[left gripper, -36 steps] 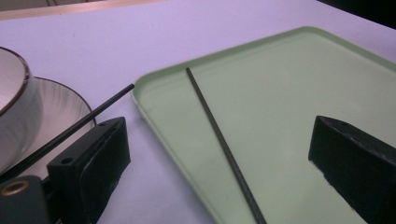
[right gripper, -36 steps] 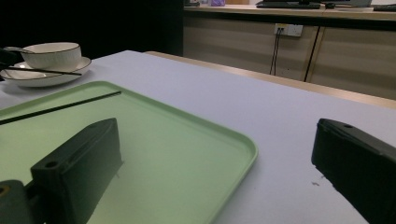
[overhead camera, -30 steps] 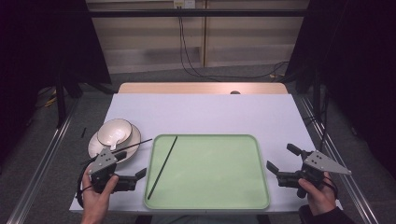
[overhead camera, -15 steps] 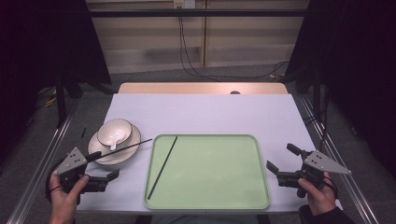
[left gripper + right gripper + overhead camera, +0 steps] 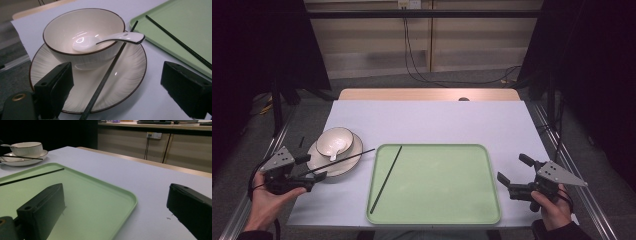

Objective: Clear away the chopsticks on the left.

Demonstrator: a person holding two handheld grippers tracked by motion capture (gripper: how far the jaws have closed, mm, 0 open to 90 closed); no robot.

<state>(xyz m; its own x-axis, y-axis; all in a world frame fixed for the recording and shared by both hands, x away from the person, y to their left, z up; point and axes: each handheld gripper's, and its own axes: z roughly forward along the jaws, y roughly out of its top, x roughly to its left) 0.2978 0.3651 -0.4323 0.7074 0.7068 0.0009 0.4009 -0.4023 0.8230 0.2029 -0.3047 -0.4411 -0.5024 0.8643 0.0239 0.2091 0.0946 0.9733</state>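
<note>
A white bowl [image 5: 335, 139] with a white spoon [image 5: 110, 39] in it stands on a white plate [image 5: 346, 161] at the table's left. One black chopstick [image 5: 106, 75] lies across the plate's rim, its near end between the jaws of my left gripper [image 5: 312, 168], which have just been closing a little; the pads stand wide apart and do not touch it. A second chopstick [image 5: 386, 179] lies slantwise in the left part of the green tray [image 5: 437, 195]. My right gripper [image 5: 515, 169] hovers open past the tray's right edge, nothing between its jaws.
The tray fills the table's front middle. The left hand and its gripper hang over the table's left front edge. Bare white table lies behind the tray, with a wooden strip [image 5: 427, 94] at the far edge. Cables hang down the wall behind.
The left hand has moved left, from the tray's front left corner to the near side of the plate. The right hand has kept still.
</note>
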